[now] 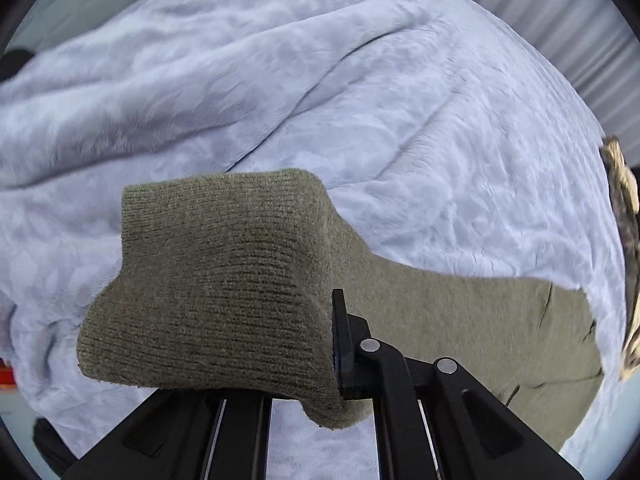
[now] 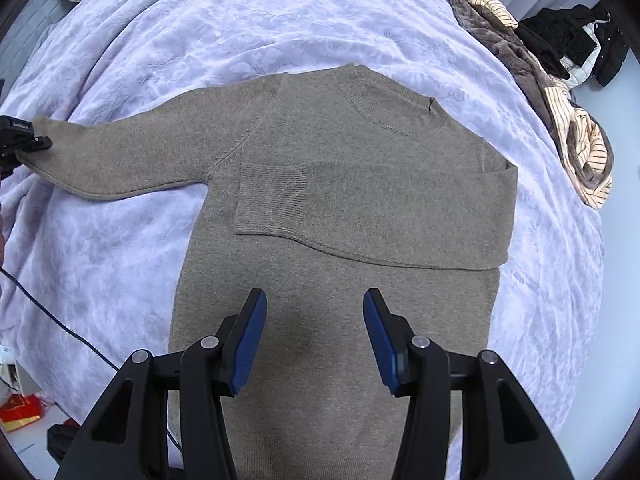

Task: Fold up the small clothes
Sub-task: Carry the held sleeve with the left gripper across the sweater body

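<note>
The left gripper [image 1: 334, 334] clamps the sweater's [image 2: 340, 208] outstretched sleeve cuff [image 1: 216, 280], ready to fold it inward; the right gripper [image 2: 315, 344] hovers open, empty, above the sweater mid-bed [image 2: 140, 60].

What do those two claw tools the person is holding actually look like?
Both are matte black plastic. The right claw has two angular linked arms with round silver pins at the joints and flat blue pads on the fingertips. The left claw has the same black links, silver pins and a blue pad edge.
</note>
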Motion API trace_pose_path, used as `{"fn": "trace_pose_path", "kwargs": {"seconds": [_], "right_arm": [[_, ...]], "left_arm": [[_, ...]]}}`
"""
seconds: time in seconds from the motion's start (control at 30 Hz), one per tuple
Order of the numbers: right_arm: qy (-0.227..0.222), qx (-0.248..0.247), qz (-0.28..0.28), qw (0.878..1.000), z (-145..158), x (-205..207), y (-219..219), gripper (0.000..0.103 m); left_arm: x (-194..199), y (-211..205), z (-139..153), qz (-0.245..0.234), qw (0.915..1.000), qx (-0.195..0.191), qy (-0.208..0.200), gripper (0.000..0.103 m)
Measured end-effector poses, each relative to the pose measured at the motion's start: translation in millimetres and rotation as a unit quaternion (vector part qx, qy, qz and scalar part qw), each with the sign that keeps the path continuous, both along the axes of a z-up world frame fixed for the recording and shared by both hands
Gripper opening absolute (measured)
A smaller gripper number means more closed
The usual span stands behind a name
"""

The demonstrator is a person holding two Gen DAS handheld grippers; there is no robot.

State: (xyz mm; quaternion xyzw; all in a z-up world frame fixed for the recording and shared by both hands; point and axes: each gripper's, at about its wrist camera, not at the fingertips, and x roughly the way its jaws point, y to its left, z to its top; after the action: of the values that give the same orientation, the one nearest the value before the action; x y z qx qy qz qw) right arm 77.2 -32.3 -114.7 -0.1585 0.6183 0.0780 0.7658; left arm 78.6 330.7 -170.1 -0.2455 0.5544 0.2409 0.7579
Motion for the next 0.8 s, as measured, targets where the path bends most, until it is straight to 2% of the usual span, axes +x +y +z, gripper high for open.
{"fn": "trace_pose_path", "kwargs": {"seconds": [0.13, 0.27, 0.33, 0.5, 0.6, 0.8], "right_arm": [[-0.018, -0.006, 0.005, 1.000, 8, -1, -6, 0.054], [-0.028, 0.011, -0.009, 1.000, 14, 0, -22, 0.054], [-0.033, 0.015, -0.014, 0.999, 16, 0, -30, 0.054], [-0.037, 0.029, -0.018, 0.999, 19, 0, -46, 0.054], [-0.045, 0.035, -0.012, 0.998, 24, -2, -55, 0.054], [-0.048, 0.064, -0.022, 0.997, 30, -3, -79, 0.054]], "left_arm": [[11, -39, 13, -0.037, 0.9989, 0.027, 0.015, 0.009], [18, -75, 28, -0.068, 0.9966, 0.043, 0.017, 0.009], [22, -91, 31, -0.084, 0.9956, 0.040, 0.012, 0.009], [22, -119, 40, -0.092, 0.9944, 0.047, 0.025, 0.009], [19, -138, 48, -0.098, 0.9920, 0.067, 0.043, 0.009], [16, -176, 71, -0.117, 0.9881, 0.092, 0.037, 0.009]]}}
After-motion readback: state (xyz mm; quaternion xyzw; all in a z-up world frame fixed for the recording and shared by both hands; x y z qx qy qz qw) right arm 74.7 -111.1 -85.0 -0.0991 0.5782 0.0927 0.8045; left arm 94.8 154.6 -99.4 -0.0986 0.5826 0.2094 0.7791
